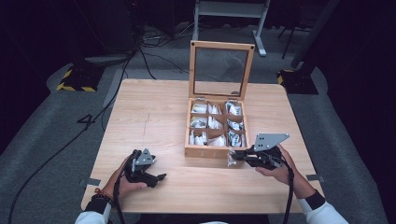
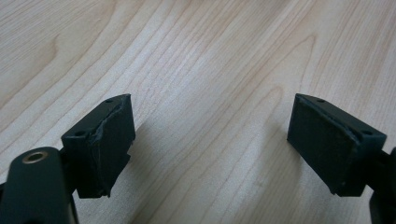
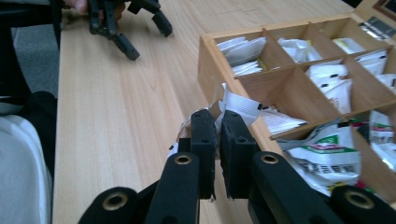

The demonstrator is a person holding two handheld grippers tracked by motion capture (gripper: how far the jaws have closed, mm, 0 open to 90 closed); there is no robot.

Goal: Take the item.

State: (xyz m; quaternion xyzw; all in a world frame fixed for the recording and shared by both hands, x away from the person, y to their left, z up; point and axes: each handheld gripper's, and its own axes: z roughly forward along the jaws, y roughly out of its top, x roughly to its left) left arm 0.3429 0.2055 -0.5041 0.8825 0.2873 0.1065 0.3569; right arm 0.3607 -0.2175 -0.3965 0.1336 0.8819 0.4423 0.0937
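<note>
A: Look at that table (image 2: 196, 51), pale wood, smooth, matt, grain running in long lines.

B: Same light wood on the box (image 1: 215, 151), with a clear glossy pane in its lid (image 1: 220, 71).

A: Right tool (image 3: 218, 122) is matt black plastic with brass-coloured rivets, and a crinkly white packet (image 3: 238, 106), glossy like foil, sits in it.

B: Left tool (image 2: 210, 135) has rough, dull black pads (image 2: 322, 140), frayed at the edges. Grey metal plate (image 1: 268, 140) on the right one, matt.
</note>
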